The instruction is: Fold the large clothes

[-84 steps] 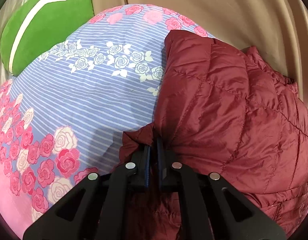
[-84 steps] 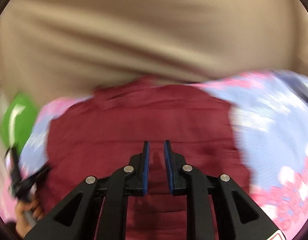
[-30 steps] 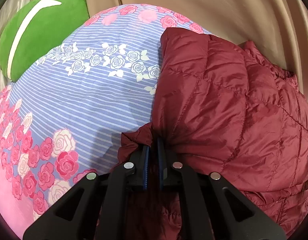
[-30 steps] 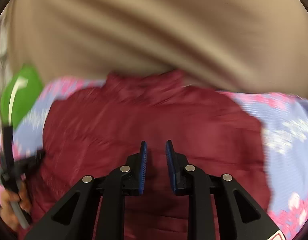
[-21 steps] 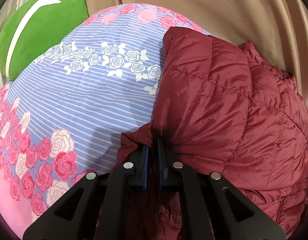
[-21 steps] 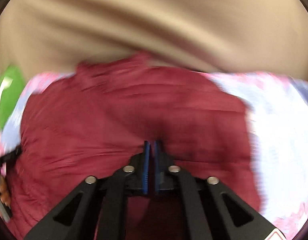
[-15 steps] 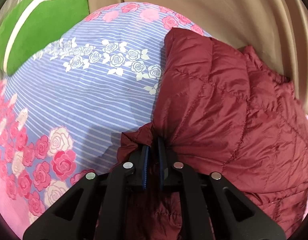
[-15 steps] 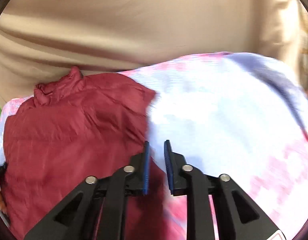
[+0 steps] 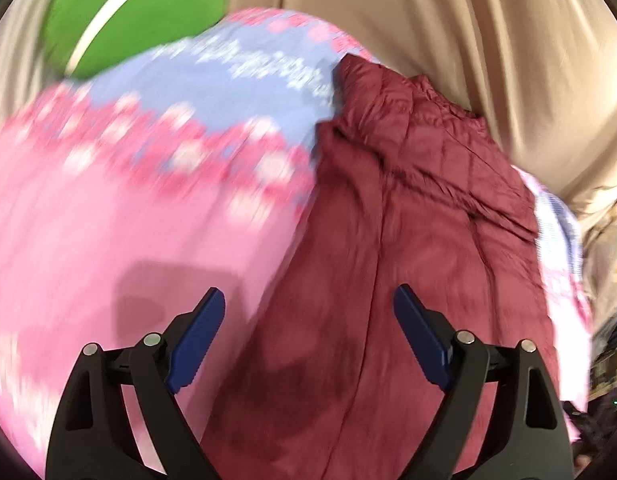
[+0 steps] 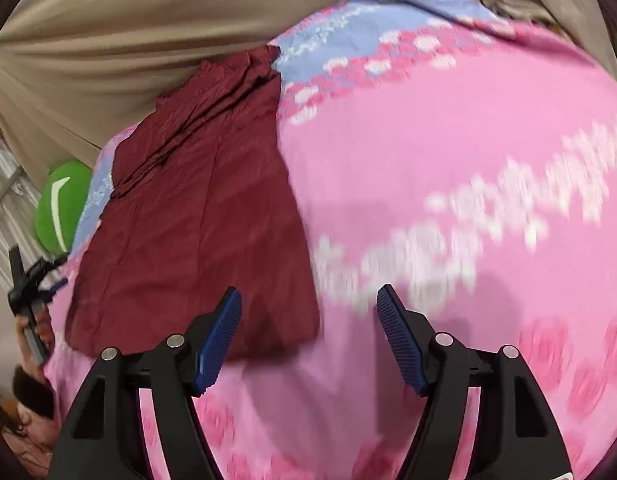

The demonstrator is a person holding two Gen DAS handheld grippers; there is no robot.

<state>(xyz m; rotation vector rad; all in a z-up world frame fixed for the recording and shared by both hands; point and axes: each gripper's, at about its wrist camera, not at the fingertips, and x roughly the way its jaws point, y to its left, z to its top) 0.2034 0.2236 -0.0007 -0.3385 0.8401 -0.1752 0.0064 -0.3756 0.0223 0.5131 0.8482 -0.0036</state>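
Observation:
A dark red quilted jacket [image 9: 408, 240] lies folded into a long strip on a bed with a pink and blue floral sheet [image 9: 128, 208]. My left gripper [image 9: 308, 320] is wide open and empty, held above the jacket's near end and its left edge. In the right wrist view the jacket [image 10: 196, 220] lies to the left. My right gripper [image 10: 308, 316] is wide open and empty, above the jacket's near right corner and the sheet [image 10: 448, 160]. The left gripper [image 10: 32, 280] shows at the far left of that view.
A green pillow with a white stripe [image 9: 136, 12] lies at the head of the bed, also in the right wrist view [image 10: 62, 208]. A beige curtain [image 9: 468, 40] hangs behind the bed. Clutter [image 9: 604, 360] shows past the bed's right edge.
My left gripper let go of the jacket's edge, opened wide and pulled back. My right gripper opened wide and swung to the right and back. The jacket now lies flatter.

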